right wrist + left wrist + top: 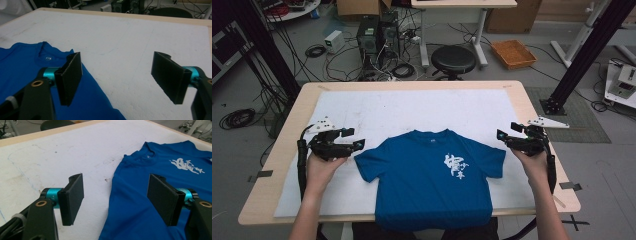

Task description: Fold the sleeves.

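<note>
At the lower middle of the high view, a blue T-shirt point(432, 177) lies flat on the white-covered surface point(422, 107). Left gripper point(353, 139) and right gripper point(504, 136) flank its sleeves, both with jaws spread wide and empty.

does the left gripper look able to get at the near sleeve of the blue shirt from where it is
Probably yes. The left gripper is open, just beside the shirt's left sleeve, which lies flat on the white sheet with nothing between them.
</note>
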### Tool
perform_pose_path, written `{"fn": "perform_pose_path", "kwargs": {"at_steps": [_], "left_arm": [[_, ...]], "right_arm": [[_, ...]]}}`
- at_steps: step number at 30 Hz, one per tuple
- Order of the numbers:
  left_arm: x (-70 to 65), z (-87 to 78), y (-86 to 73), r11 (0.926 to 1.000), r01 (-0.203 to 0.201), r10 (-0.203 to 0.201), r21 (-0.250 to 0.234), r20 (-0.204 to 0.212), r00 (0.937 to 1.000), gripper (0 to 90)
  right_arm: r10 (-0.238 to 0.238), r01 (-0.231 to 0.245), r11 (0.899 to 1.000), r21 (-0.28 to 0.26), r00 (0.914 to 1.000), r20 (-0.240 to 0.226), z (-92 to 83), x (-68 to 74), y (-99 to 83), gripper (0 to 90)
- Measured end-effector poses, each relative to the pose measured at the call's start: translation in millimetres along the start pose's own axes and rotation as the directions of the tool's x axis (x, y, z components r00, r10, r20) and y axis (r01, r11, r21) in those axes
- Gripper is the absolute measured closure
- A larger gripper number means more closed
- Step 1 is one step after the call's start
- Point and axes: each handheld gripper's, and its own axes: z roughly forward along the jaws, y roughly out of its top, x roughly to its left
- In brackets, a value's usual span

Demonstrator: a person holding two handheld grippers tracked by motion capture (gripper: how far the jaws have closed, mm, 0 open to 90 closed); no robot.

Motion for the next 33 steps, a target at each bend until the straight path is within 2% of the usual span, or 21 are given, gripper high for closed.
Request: {"fn": "perform_pose_path", "kwargs": {"at_steps": [4,10,15,19,24,30,33], "left_arm": [[0.8,2.9,-0.6,0.9999,0.010,-0.010,0.006,0.012,0.9999,30.0],[1.8,4.8,-1.7,0.9997,0.003,-0.004,0.024,0.026,0.9997,30.0],[4.0,2.4,-5.4,0.9993,0.023,-0.023,0.031,0.019,0.9996,30.7],[8.3,0.6,-10.1,0.9979,0.047,-0.048,0.044,0.028,0.9984,35.8],[13.0,0.8,-17.9,0.9923,0.081,-0.084,0.094,0.034,0.9958,41.7],[21.4,0.9,-32.2,0.9767,0.140,-0.144,0.163,0.017,0.9894,45.0],[21.8,1.5,-34.3,0.9740,0.146,-0.152,0.174,0.021,0.9882,48.3]], "right_arm": [[-0.026,0.026,1.000,-0.010,0.9996,0.007,-3.5,2.6,0.9,24.2],[-0.037,0.037,0.999,-0.016,0.9993,0.008,-3.5,3.6,1.5,26.9],[-0.047,0.047,0.999,-0.012,0.9988,0.013,-2.4,5.0,1.7,29.4],[-0.052,0.052,0.998,-0.020,0.9984,0.025,-4.2,6.0,2.2,30.8],[-0.049,0.050,0.999,-0.016,0.9985,0.025,-3.9,5.9,2.0,31.4],[-0.051,0.052,0.998,-0.018,0.9983,0.028,-4.6,7.6,2.2,31.8],[-0.052,0.053,0.998,-0.020,0.9982,0.028,-5.0,7.7,2.2,31.9]]}}
